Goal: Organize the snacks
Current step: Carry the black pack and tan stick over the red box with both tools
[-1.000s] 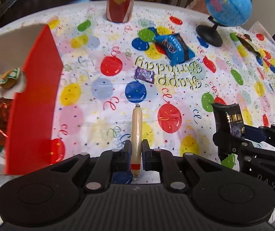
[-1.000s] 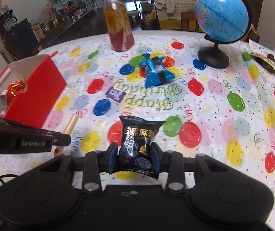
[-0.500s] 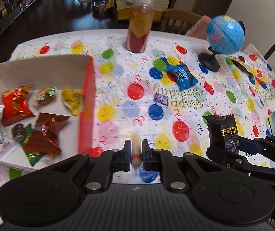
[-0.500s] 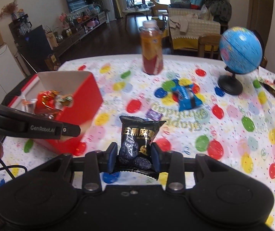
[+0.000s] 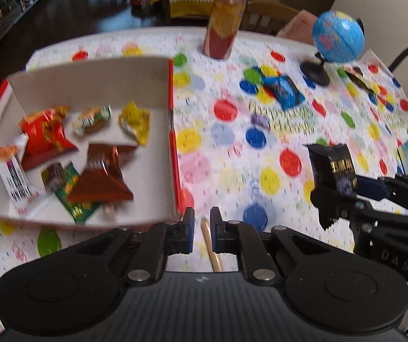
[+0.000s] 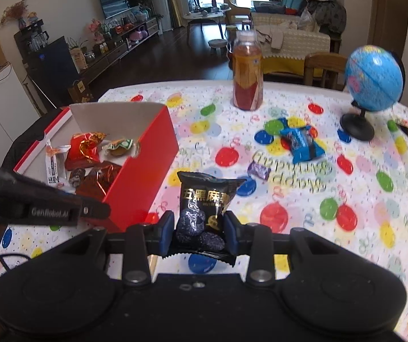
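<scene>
Both grippers have risen; left gripper (image 5: 202, 231) fingers pinch the sausage stick (image 5: 211, 249), right gripper (image 6: 199, 231) fingers clamp the black packet (image 6: 206, 205).

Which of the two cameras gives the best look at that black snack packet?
The right wrist view: the black snack packet stands front-on between the right gripper fingers, its gold lettering sharp. The left wrist view shows the packet only at the right edge, angled and blurred.

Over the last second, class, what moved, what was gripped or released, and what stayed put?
Both grippers rose. The left gripper carried the sausage stick toward the red box. The right gripper keeps the black packet. Nothing released; the blue packet stayed.
</scene>
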Tool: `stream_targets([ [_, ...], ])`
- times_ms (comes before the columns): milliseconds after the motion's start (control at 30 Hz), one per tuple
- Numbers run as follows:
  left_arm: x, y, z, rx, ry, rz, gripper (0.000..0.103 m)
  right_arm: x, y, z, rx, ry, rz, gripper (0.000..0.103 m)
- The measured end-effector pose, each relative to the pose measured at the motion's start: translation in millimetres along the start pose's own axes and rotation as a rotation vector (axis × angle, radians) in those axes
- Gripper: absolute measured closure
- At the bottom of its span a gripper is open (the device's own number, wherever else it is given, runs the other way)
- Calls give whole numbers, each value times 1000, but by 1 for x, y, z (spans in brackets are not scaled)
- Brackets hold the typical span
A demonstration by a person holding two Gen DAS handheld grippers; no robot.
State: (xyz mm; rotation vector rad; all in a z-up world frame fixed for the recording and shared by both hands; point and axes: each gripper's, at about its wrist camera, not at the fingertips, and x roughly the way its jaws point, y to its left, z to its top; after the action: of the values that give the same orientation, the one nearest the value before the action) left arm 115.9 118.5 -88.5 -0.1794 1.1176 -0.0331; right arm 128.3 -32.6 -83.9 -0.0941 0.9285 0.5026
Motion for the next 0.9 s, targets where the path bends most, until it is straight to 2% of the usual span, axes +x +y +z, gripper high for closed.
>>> stream_targets([
  [233, 14, -10, -23, -20, 43, -17, 89, -2, -16, -17, 31, 17, 9, 67],
  [300, 22, -12, -27, -34, 58, -11, 78, -2, -22, -20, 37, 24, 16, 67],
  [333, 26, -12, -28, -42, 69, -7, 67, -1, -25, -22, 37, 28, 21, 67],
  [367, 30, -12, -30, -55, 78, -5, 51, -1, -28, -24, 37, 32, 25, 67],
  [433, 38, -11, -33, -94, 85, 3, 35, 0, -34, -27, 36, 39, 34, 67],
  [633, 71, -11, -38, -189, 120, 56, 35, 5, -51, -34, 36, 60, 49, 67],
  [733, 84, -16, -42, -197, 119, 101, 35, 7, -59, -38, 38, 71, 56, 67],
  [900, 99, -20, -45, -234, 130, 131, 37, 9, -68, -41, 37, 82, 65, 67],
])
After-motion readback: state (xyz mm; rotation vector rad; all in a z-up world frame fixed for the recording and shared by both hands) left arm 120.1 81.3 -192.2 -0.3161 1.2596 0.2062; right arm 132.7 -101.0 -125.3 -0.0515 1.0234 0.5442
